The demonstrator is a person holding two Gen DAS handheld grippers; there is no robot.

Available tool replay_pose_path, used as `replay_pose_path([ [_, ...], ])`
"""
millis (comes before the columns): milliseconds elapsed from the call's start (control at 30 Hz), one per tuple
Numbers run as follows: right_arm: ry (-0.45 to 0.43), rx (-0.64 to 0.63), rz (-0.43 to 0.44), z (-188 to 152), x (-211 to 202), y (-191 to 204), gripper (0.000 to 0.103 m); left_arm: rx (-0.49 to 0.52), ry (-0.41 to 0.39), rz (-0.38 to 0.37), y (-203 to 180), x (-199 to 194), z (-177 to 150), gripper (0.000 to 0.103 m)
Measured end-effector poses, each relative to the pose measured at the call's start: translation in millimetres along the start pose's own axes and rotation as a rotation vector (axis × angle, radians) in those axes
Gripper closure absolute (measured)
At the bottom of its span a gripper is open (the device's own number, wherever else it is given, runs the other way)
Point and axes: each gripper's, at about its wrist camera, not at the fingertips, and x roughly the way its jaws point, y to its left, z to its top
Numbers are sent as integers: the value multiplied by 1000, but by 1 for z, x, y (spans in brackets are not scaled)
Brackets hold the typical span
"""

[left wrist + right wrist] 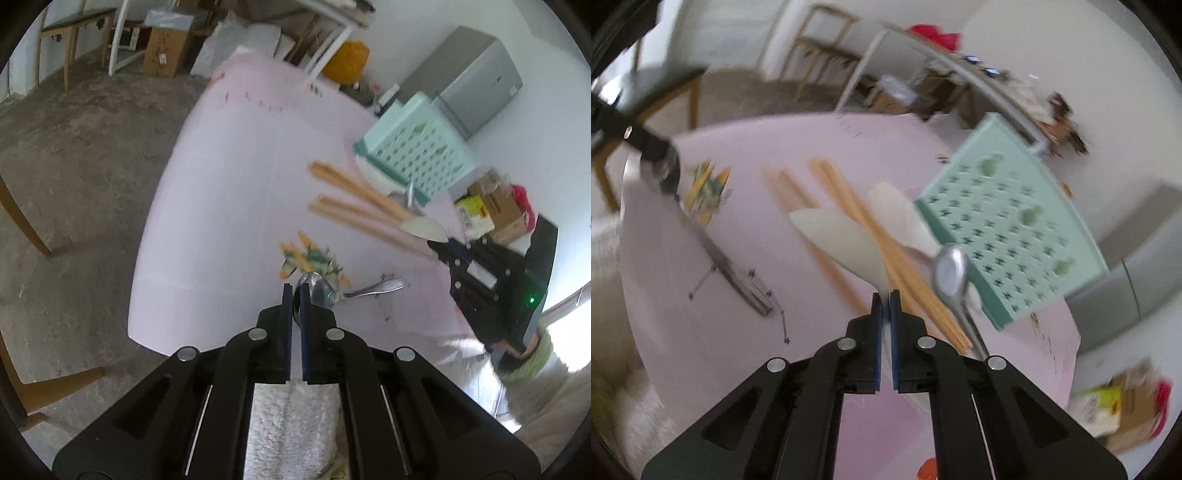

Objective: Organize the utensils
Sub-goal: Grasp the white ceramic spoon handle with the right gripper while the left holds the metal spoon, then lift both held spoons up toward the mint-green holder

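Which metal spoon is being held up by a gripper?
The metal spoon pinched by its bowl in the left gripper. The other metal spoon lies loose beside the green basket.

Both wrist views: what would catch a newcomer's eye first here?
The mint-green perforated basket at the far right of the pink table, and the wooden chopsticks lying loose beside it. Then the two held utensils: the left gripper is shut on a metal spoon, the right gripper on a white spoon.
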Motion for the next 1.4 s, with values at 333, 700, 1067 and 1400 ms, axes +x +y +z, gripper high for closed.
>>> replay_pose_path([
  [333, -142, 461, -40, -10, -44, -69, 99, 123, -321, 23, -54, -62, 44, 102],
  [700, -244, 651, -32, -39, -67, -106, 99, 444, -570, 140, -165, -70, 144, 102],
  [1067, -258, 724, 7, -62, -56, -121, 99, 724, -471, 311, -240, 14, 189, 102],
  [1400, -259, 772, 37, -68, -50, -127, 99, 804, -334, 297, -257, 82, 195, 101],
])
